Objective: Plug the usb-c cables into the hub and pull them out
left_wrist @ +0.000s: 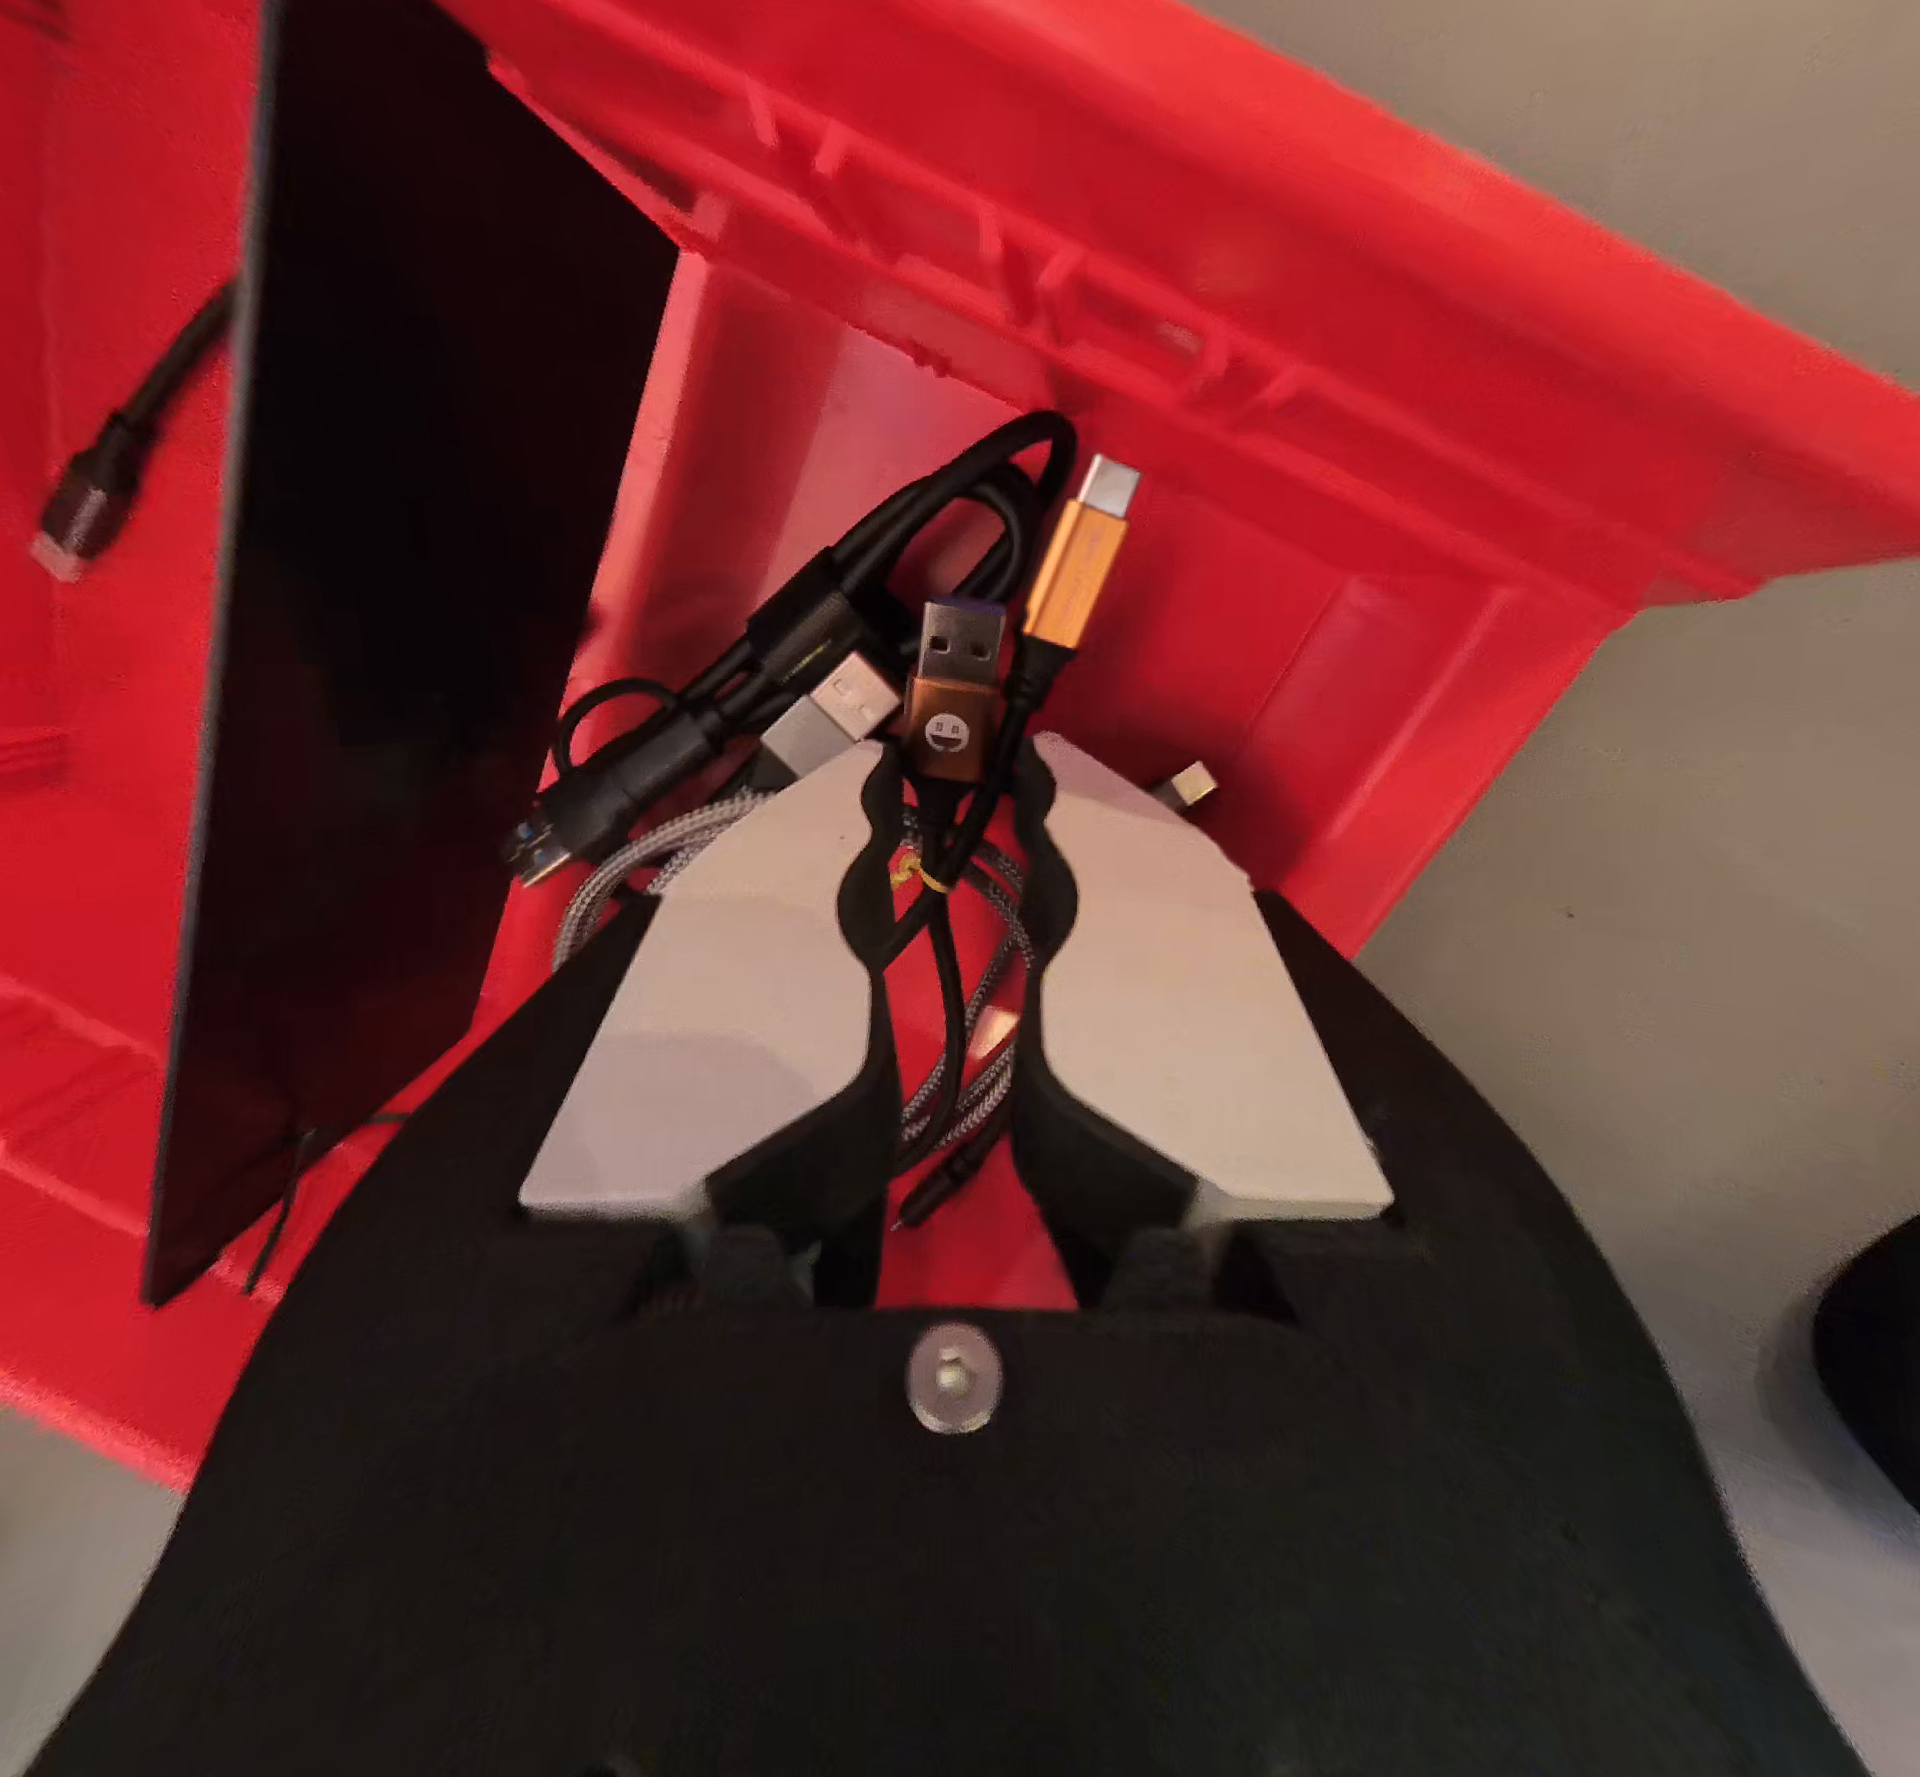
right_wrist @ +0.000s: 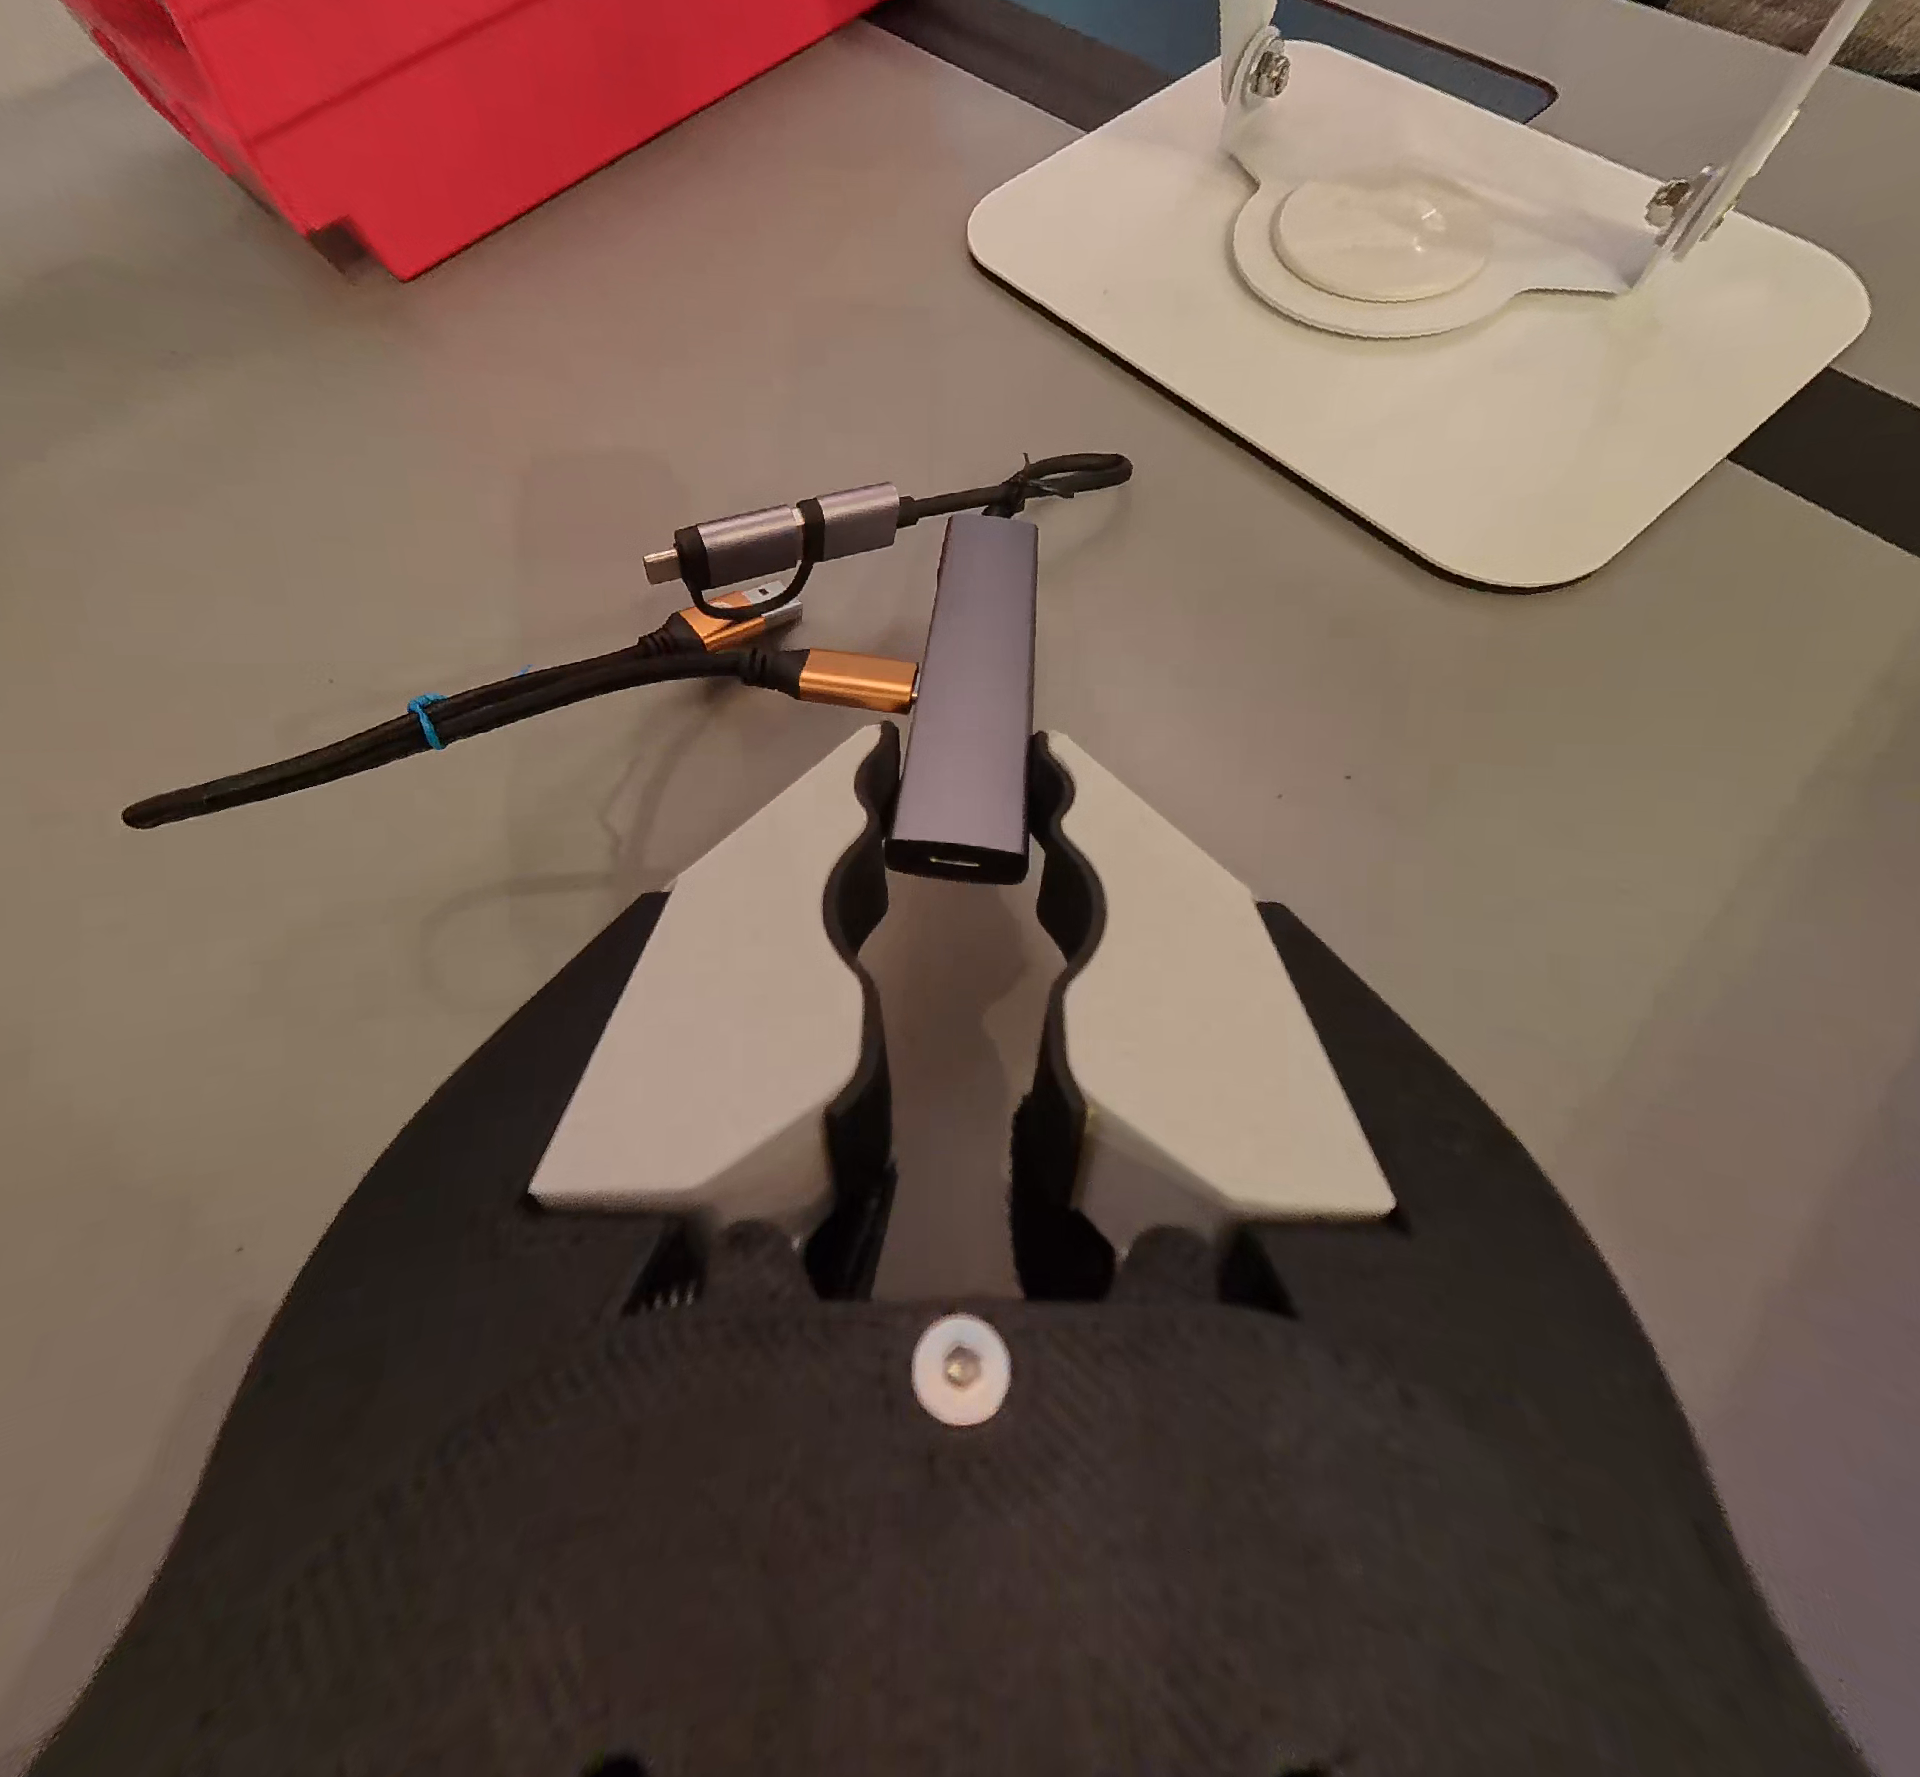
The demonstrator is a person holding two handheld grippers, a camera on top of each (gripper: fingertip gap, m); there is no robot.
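The grey table [right_wrist: 312, 397] carries a red bin [right_wrist: 540, 54] upper left, a white stand base [right_wrist: 1455, 397] upper right, and a banded black cable [right_wrist: 436, 719] mid-left.

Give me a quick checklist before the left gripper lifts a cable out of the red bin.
1. Right gripper clamped on the hub: ok.
2. Hub's near end port unblocked: ok.
3. Orange cable seated in the hub's side: cannot tell; its plug meets the edge.
4. Left gripper closed on one cable only: not ok; thin black cables pass between its fingers, grip unclear.
5. Orange plug in the red bin free of tangle: cannot tell.
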